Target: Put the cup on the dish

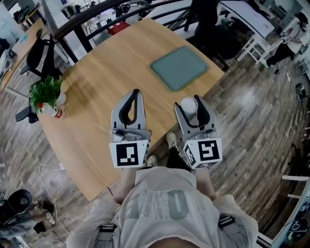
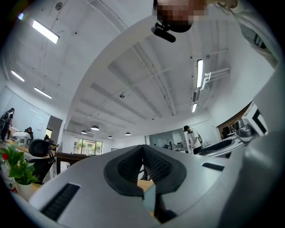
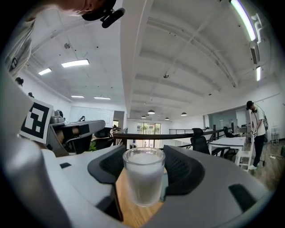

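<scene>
A clear cup (image 1: 189, 104) with milky white contents is held upright over the near right part of the wooden table (image 1: 97, 97), with my right gripper (image 1: 190, 102) shut on it. In the right gripper view the cup (image 3: 143, 174) sits between the two black pads (image 3: 185, 171). The dish (image 1: 179, 68) is a flat grey-green square lying further out on the table, ahead of the cup. My left gripper (image 1: 136, 93) hovers to the left of the cup, shut with nothing in it. In the left gripper view its tips (image 2: 143, 149) meet.
A small potted plant (image 1: 46, 94) and a red-and-white can (image 1: 57, 112) stand at the table's left edge. A black office chair (image 1: 38, 51) is beyond them. A dark railing (image 1: 97, 14) runs behind the table. The table's right edge drops to wood flooring (image 1: 252, 106).
</scene>
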`<act>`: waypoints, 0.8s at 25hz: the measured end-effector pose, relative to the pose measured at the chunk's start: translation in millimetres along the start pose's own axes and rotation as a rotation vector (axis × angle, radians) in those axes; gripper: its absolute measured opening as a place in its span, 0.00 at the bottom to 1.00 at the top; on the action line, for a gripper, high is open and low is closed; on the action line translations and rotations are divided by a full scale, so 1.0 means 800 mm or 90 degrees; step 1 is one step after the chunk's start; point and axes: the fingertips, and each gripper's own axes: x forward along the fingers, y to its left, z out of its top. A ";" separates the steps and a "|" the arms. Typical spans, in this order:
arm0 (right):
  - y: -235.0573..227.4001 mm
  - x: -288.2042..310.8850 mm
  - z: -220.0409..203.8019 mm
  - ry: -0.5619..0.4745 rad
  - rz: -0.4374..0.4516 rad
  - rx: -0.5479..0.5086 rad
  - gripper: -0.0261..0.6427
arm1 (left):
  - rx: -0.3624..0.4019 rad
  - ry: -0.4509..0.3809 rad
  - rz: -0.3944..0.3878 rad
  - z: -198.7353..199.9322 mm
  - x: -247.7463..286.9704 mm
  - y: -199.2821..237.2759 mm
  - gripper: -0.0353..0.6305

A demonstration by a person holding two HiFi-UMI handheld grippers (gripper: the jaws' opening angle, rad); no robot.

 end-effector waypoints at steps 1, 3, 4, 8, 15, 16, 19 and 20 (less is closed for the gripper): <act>-0.005 0.011 -0.001 0.000 0.012 -0.003 0.45 | -0.001 -0.003 0.004 -0.002 0.008 -0.001 0.07; -0.016 0.034 -0.004 0.003 0.036 -0.008 0.45 | -0.001 -0.007 0.012 -0.008 0.029 -0.002 0.07; -0.023 0.046 -0.005 0.006 0.045 -0.009 0.45 | -0.002 -0.008 0.017 -0.012 0.041 -0.003 0.07; -0.057 0.088 -0.010 0.013 0.072 -0.013 0.45 | -0.007 -0.009 0.037 -0.027 0.093 -0.008 0.07; -0.139 0.147 -0.019 0.031 0.092 -0.016 0.45 | -0.007 0.016 0.066 -0.057 0.176 -0.023 0.07; -0.149 0.157 -0.022 0.032 0.095 -0.014 0.45 | -0.008 0.020 0.072 -0.062 0.185 -0.023 0.07; -0.177 0.186 -0.031 0.035 0.103 -0.009 0.45 | -0.005 0.028 0.084 -0.076 0.211 -0.027 0.07; -0.185 0.197 -0.035 0.038 0.106 -0.010 0.45 | -0.003 0.031 0.088 -0.080 0.220 -0.028 0.07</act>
